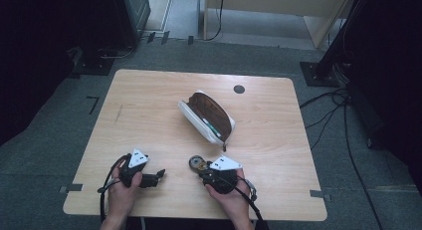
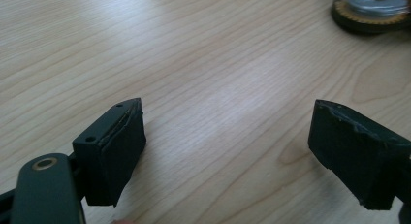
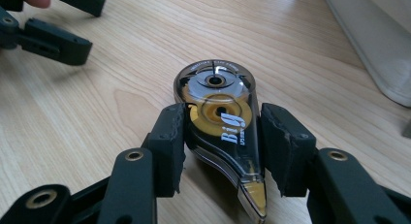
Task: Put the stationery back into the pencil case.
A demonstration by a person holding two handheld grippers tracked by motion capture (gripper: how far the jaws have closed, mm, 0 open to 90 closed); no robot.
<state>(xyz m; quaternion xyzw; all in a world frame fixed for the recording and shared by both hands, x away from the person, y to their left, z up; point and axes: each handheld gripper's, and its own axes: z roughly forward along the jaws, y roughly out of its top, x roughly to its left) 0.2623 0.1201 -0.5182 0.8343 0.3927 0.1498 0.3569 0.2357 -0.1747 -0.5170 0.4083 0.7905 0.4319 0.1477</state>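
A clear tape dispenser (image 1: 195,163) (image 3: 218,100) with yellow and grey wheels lies flat on the wooden table (image 1: 149,90), near the front edge. My right gripper (image 1: 201,168) (image 3: 223,134) is shut on it, with one pad against each of its sides. My left gripper (image 1: 160,174) (image 2: 225,151) rests to the left of it, jaws wide open over bare wood with nothing between them. The left gripper view has the tape dispenser (image 2: 373,8) at its top right corner. An open white pencil case (image 1: 208,115) with a brown lining lies mid-table, beyond the dispenser.
A dark round grommet hole (image 1: 239,89) sits near the table's far edge. The pencil case's white wall (image 3: 373,35) runs along the right of the right gripper view, and the left gripper (image 3: 53,25) is at its top left. Cables and stands ring the table on the floor.
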